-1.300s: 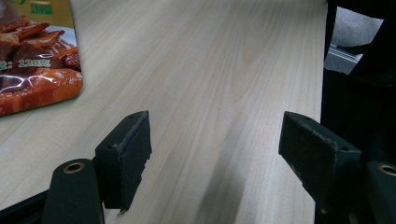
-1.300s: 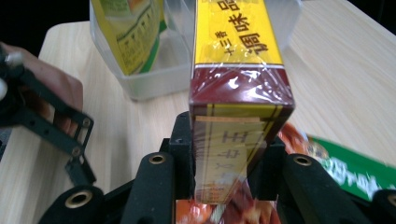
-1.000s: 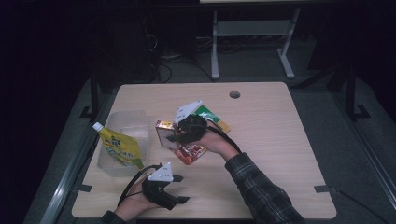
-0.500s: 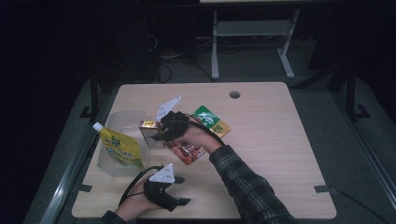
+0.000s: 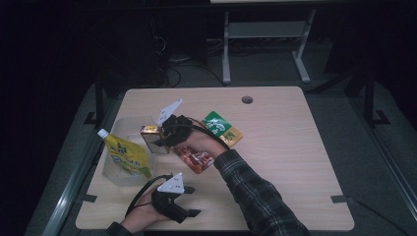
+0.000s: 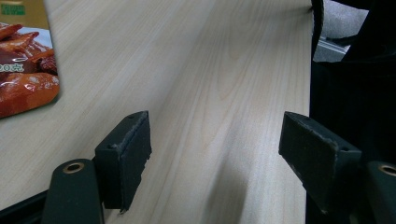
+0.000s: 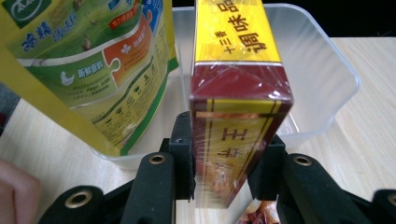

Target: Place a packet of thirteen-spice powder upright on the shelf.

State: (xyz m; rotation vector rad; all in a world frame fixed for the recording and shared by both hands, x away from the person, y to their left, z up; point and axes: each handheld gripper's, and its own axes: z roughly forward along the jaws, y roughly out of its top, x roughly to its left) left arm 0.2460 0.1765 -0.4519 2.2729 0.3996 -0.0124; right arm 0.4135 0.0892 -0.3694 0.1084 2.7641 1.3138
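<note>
A: Start with the biggest thing.

B: The wooden table takes up the middle of the high view. Left of centre on it sits a clear plastic tub, with a yellow pouch with a white cap leaning in it at its near side.

A: And the arm?

B: A plaid sleeve comes up from the bottom edge toward the middle. Its hand holds the right gripper just right of the tub.

A: Holding anything?

B: Yes. In the right gripper view its two black jaws are clamped on the sides of a red and yellow box, which stands on edge at the tub's rim, its far end over the tub, beside the pouch.

A: What else lies about?

B: A green and yellow packet just right of the hand, and a red snack packet under the wrist.

A: The other hand?

B: The left gripper rests low, at lower left of the high view, near the table's front edge. In its own view the jaws stand wide apart over bare wood, nothing between them.
</note>
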